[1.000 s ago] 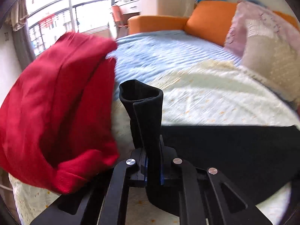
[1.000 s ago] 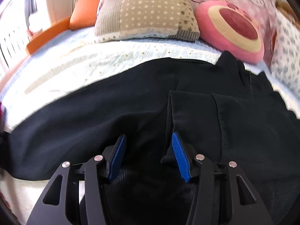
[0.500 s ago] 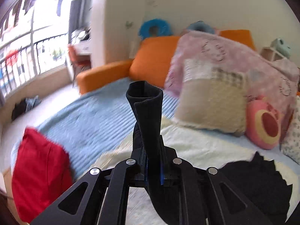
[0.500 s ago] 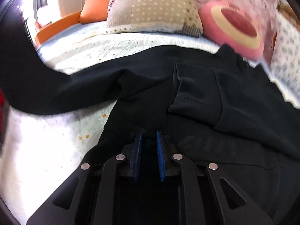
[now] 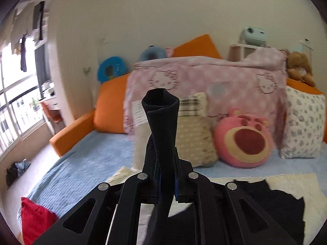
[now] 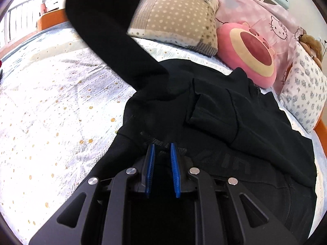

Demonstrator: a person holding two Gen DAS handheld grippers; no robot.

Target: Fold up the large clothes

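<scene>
The black garment (image 6: 235, 126), a large long-sleeved top with faint lettering across its body, lies mostly flat on the bed (image 6: 51, 112), its collar end toward the pillows and its body spread under the right-wrist camera. One sleeve (image 6: 114, 30) rises off the bed in a limp arc toward the upper left, and its cuff (image 5: 161, 110) stands up out of the left tool (image 5: 166, 183), which is clamped on it just below the opening. The other sleeve (image 6: 212, 112) is already laid across the chest. The cloth looks soft, thick and matte; it sags under its own weight and creases readily, so it likely weighs enough to drag if lifted by one point, yet it should not slip through rubber pads. Good holds are seams and edges: the cuff, the hem, the shoulder line, where doubled fabric gives the jaws something firm. The right tool (image 6: 161, 163) hovers low over the lettered part of the body with its blue pads (image 6: 151, 163) a narrow gap apart and nothing visibly between them; whether they touch the cloth is unclear. It seems placed to pin the body while the raised sleeve is carried over. Beyond the garment sit a dotted pillow (image 6: 175, 18), a pink plush cushion (image 6: 249, 53), a pink cartoon blanket (image 5: 204, 81), and a red cloth (image 5: 34, 220) at the bed's near left edge.
</scene>
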